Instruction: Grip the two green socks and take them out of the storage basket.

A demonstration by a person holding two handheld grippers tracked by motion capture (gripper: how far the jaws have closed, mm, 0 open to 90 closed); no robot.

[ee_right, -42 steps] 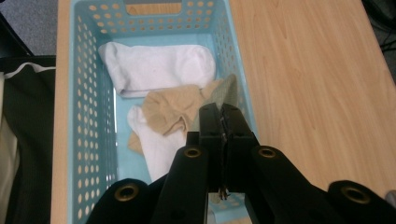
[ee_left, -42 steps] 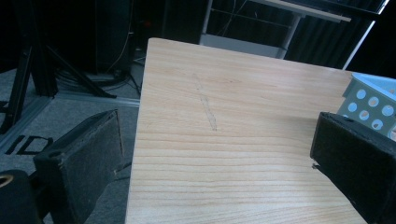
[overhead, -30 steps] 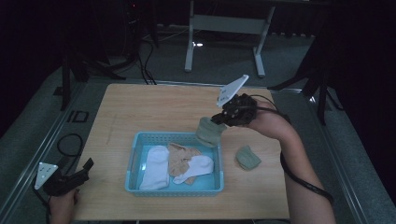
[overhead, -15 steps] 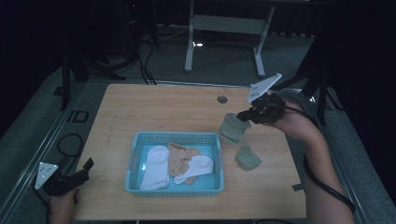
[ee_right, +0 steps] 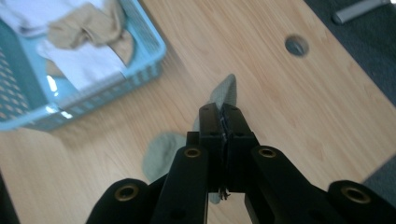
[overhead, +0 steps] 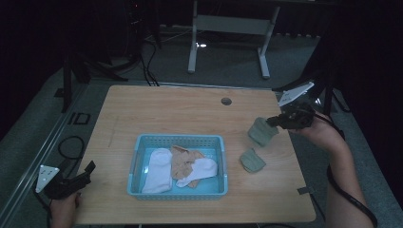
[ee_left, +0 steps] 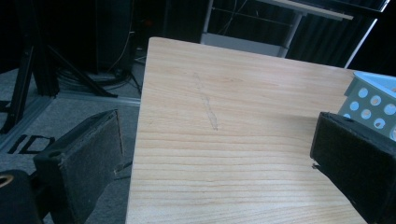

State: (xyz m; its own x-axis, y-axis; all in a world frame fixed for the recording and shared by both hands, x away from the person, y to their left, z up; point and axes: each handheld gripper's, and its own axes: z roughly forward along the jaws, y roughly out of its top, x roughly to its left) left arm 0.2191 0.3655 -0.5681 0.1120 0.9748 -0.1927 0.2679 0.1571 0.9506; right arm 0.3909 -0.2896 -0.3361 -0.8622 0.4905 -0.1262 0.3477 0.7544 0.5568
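Observation:
My right gripper (overhead: 274, 121) is shut on a grey-green sock (overhead: 261, 131) and holds it just above the table's right side; in the right gripper view the sock (ee_right: 223, 97) hangs beyond the closed jaws of that gripper (ee_right: 219, 116). A second grey-green sock (overhead: 252, 160) lies flat on the table below it, also seen as the second sock (ee_right: 159, 153). A light blue basket (overhead: 178, 139) sits at the table's middle front with white socks (overhead: 158, 169) and a tan sock (overhead: 183, 159) inside. My left gripper (overhead: 86, 169) rests open at the front left corner, nothing between its jaws.
The wooden table (overhead: 180, 114) has a round cable hole (overhead: 226, 101) near its far edge. A white metal stand (overhead: 228, 23) rises behind the table. Cables (overhead: 66, 145) lie on the floor at the left. The basket's corner (ee_left: 373, 100) appears at the right of the left gripper view.
My right gripper has carried the grey-green sock from above the basket's far right corner rightward and a little down, to above the lying sock. The left gripper stayed still.

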